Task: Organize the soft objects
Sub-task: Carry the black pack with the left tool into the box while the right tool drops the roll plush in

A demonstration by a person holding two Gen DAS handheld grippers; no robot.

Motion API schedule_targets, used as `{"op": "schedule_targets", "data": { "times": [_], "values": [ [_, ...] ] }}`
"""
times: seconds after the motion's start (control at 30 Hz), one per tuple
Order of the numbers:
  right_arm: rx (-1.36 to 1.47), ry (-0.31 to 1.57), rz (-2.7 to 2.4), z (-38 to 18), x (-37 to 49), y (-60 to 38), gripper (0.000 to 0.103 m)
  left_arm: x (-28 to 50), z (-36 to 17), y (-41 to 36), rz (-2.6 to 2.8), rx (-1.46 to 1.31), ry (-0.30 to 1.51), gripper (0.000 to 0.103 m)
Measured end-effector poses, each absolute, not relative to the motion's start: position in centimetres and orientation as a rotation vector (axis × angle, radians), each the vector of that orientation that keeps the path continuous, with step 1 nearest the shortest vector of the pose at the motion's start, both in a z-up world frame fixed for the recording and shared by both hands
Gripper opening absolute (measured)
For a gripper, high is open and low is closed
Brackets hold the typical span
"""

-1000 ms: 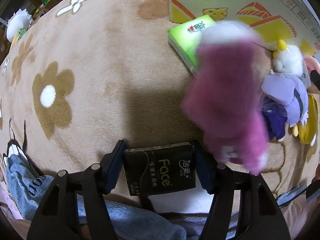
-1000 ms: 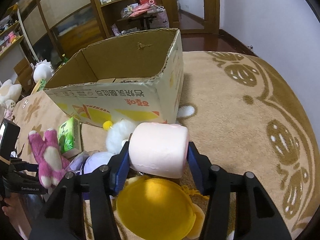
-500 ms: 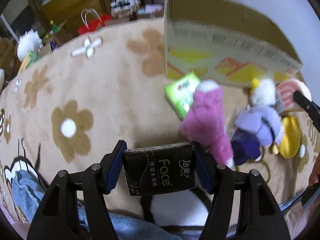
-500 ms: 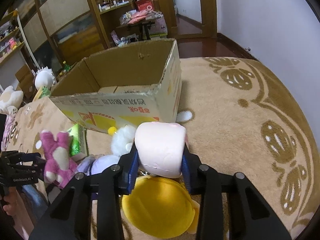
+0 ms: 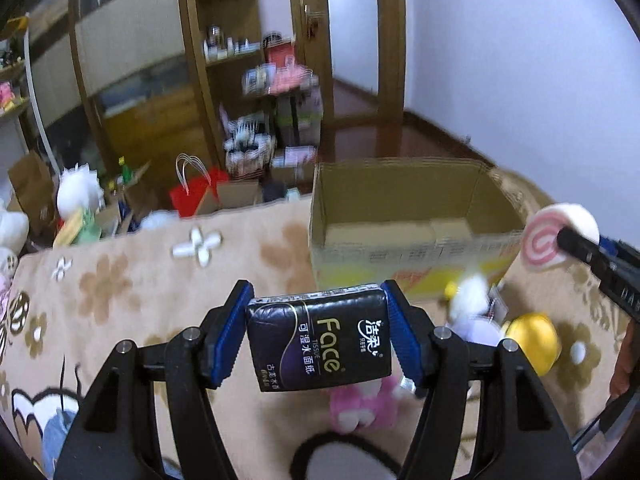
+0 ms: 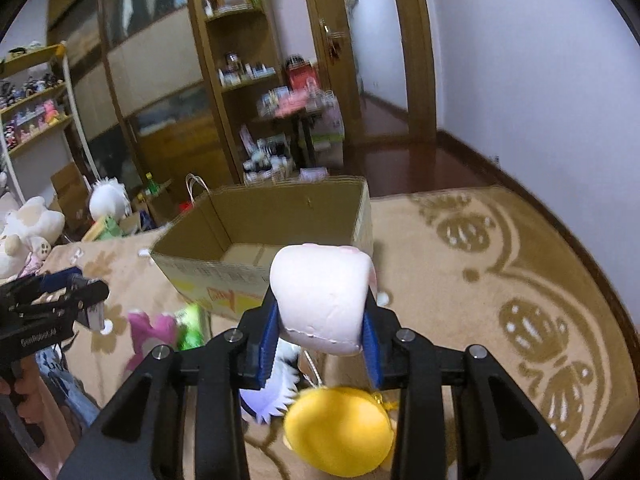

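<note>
Left wrist view shows your left gripper (image 5: 318,338) clamped on the black tissue pack (image 5: 319,342) as before, but it has tilted up — the open cardboard box (image 5: 400,216) now sits ahead instead of bare carpet (image 5: 120,280). Your right gripper (image 6: 320,328) still squeezes the pink marshmallow plush (image 6: 322,298), now raised in front of the box rim. Below lie the pink plush toy (image 6: 150,330), green tissue pack (image 6: 191,326) and yellow plush (image 6: 338,430) — unmoved on the carpet.
</note>
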State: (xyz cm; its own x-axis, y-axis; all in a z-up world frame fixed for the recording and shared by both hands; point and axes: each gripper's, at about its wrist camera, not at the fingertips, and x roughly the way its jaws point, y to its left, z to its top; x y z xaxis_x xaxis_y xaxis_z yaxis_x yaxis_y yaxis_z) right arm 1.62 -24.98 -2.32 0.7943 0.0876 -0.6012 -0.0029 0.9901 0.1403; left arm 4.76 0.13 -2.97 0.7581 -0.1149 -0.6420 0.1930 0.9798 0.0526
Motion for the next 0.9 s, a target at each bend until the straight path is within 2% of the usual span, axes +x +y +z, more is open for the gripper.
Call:
{"op": "schedule_targets", "data": {
  "times": [0.43,0.9],
  "values": [
    [0.09,0.476,0.075,2.4,2.1,-23.3,0.038,10.2,2.9,-1.3,-0.204,0.086,0.503,0.064],
    [0.116,0.488,0.069,1.1,5.9,-24.7,0.04,15.1,-0.1,-2.9,-0.235,0.069,0.583,0.064]
  ]
}}
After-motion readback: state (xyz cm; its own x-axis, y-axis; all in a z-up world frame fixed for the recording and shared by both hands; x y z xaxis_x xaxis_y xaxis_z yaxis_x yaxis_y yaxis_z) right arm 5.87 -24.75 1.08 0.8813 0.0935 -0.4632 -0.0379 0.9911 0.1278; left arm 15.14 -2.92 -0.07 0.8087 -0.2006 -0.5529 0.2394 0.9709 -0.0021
